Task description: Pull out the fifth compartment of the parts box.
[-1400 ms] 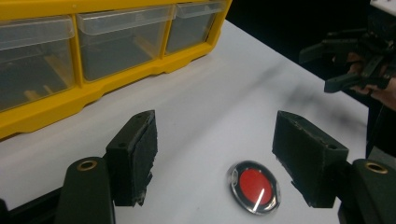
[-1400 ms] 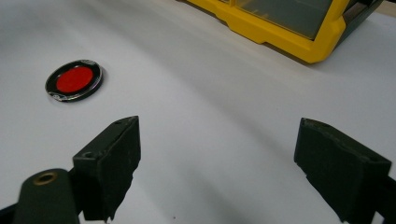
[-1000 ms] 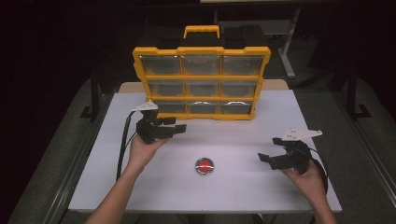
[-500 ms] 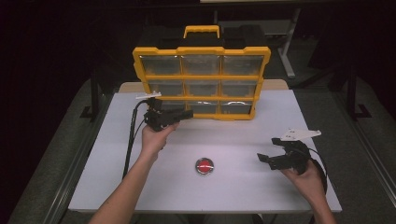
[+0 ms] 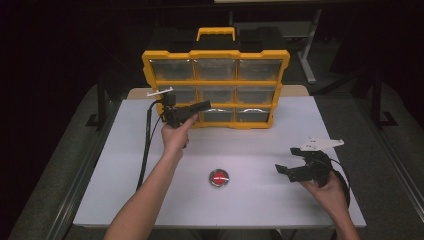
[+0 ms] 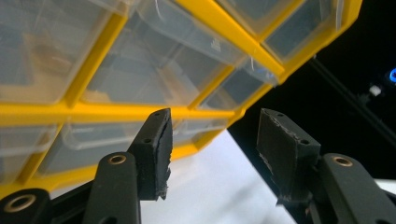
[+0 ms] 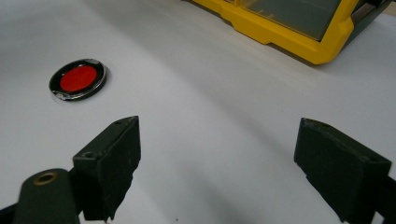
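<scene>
I bring my left tool (image 5: 200,106) up to the bottom row of the yellow organiser case (image 5: 215,55), which stands upright at the far edge of the worktop (image 5: 150,200); its jaws have just been closing to a middling gap, with nothing between them. To do this well, I judge I should square the pads on the lower middle drawer (image 5: 212,115) (its clear front looks slippery) before I squeeze. My right tool (image 5: 290,172) rests near the right edge with jaws wide apart and empty, and the red disc (image 5: 219,177) lies near the front edge.
</scene>
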Demonstrator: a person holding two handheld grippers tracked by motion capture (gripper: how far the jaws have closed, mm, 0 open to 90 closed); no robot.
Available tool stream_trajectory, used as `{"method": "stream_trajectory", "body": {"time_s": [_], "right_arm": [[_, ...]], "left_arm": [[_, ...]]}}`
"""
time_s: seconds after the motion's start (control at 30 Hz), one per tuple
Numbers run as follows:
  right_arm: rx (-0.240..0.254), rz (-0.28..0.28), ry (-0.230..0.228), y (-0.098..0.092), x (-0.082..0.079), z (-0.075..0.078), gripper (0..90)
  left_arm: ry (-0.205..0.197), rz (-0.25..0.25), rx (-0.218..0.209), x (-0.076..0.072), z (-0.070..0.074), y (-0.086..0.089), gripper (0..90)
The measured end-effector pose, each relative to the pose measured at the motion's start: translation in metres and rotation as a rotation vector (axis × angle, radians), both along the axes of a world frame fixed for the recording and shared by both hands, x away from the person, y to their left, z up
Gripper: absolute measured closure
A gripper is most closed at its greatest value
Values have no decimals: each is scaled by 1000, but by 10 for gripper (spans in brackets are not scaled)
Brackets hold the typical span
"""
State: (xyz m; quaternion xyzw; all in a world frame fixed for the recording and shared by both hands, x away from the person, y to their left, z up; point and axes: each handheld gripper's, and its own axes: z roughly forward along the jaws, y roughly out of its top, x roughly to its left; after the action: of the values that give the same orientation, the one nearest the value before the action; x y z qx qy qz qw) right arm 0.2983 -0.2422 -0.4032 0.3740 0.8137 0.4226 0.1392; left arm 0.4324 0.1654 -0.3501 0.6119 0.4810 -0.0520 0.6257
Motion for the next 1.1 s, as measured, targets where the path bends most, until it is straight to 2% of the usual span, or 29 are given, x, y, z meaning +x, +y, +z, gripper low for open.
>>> {"method": "stream_trajectory", "body": {"time_s": [0.1, 0.2, 0.5, 0.53, 0.57, 0.87, 1.1], "right_arm": [[1, 2, -3, 0, 0, 0, 138], [2, 5, -5, 0, 0, 0, 138], [9, 6, -9, 0, 0, 1, 138], [9, 6, -9, 0, 0, 1, 138], [10, 8, -12, 0, 0, 1, 138], [17, 6, -17, -1, -1, 3, 138], [19, 7, -22, -1, -2, 4, 138]], "left_arm": [[4, 24, -25, 5, 1, -5, 505], [2, 43, -15, 9, 2, -10, 526], [29, 97, -43, 20, 1, -21, 609], [29, 97, -43, 20, 1, -21, 618], [38, 103, -64, 22, 0, -23, 618], [43, 114, -104, 26, 1, -31, 693], [43, 127, -106, 27, 0, -31, 734]]}}
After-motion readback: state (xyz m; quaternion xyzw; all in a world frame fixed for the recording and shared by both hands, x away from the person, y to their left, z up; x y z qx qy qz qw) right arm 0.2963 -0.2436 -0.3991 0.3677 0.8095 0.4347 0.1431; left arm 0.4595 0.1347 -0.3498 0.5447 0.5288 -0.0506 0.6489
